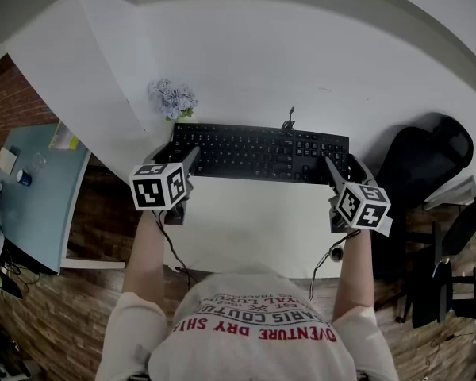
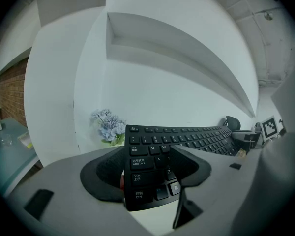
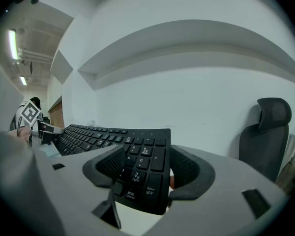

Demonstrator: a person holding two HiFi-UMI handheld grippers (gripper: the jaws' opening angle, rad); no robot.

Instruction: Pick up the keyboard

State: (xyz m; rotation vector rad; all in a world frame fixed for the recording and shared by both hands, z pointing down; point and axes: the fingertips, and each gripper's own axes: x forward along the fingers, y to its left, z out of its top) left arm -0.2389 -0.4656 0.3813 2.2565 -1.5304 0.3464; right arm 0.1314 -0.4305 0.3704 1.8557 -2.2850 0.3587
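The keyboard lies crosswise at the far side of the table. Its left end sits between the jaws of the left gripper, and its right end between those of the right gripper. A flower bunch stands behind the left end. A chair stands right of the table.

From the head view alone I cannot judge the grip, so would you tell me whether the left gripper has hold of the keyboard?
Observer: Yes. The left gripper has its tongs closed on the black plastic keyboard, at the Caps Lock and Shift end.
Operator: Thank you. And how does the right one stand?
Observer: The right gripper has its tongs closed on the number-pad end, beside the Enter key.
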